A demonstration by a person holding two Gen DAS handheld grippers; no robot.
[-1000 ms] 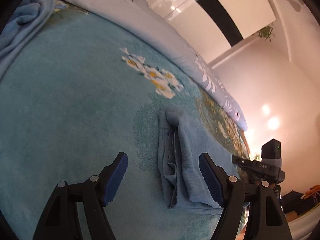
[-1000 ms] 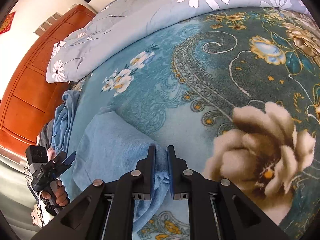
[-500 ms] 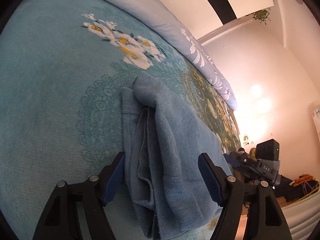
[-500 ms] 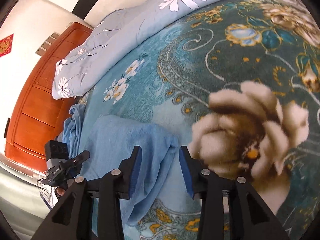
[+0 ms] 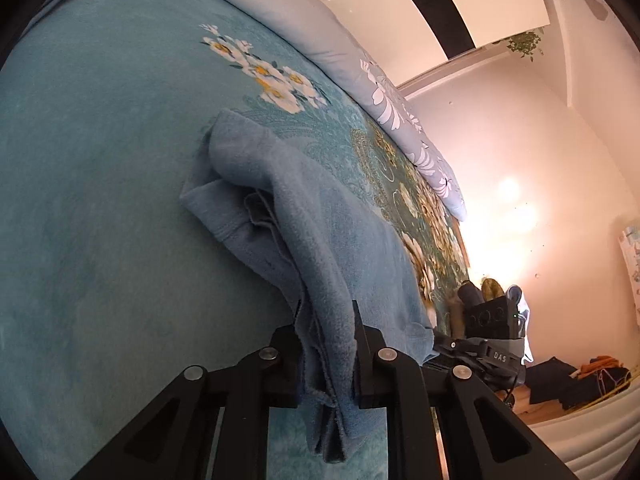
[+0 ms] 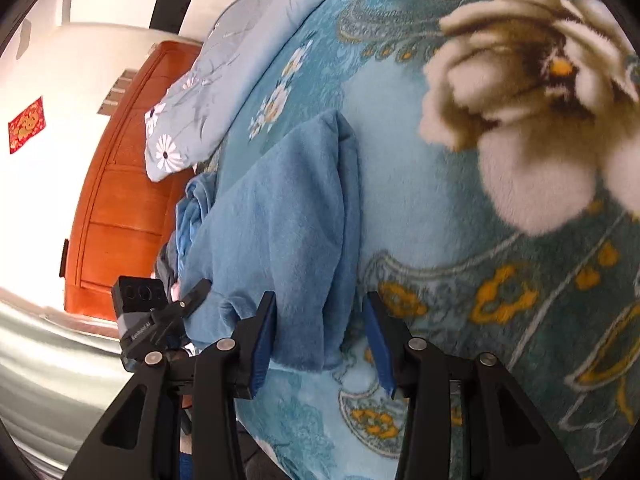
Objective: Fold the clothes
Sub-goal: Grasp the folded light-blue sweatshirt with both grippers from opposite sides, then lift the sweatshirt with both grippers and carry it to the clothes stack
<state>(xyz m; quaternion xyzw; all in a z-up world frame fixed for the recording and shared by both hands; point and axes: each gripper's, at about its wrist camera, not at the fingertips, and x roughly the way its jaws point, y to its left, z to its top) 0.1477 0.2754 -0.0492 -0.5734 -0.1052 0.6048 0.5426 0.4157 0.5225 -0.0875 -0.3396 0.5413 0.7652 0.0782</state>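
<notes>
Pinching the blue garment (image 5: 320, 240), our left claw (image 5: 326, 354) has just closed on its near end. Its long axis runs toward 11 o'clock; our right claw (image 6: 320, 338), half-open, holding nothing, straddles its other near corner.

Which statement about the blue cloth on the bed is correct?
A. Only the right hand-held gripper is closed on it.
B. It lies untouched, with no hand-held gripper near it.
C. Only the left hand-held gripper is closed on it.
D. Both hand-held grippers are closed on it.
C: the left hand-held gripper pinches the bunched edge of the blue cloth, while the right hand-held gripper stands open, its blue pads apart around the cloth's corner.
</notes>
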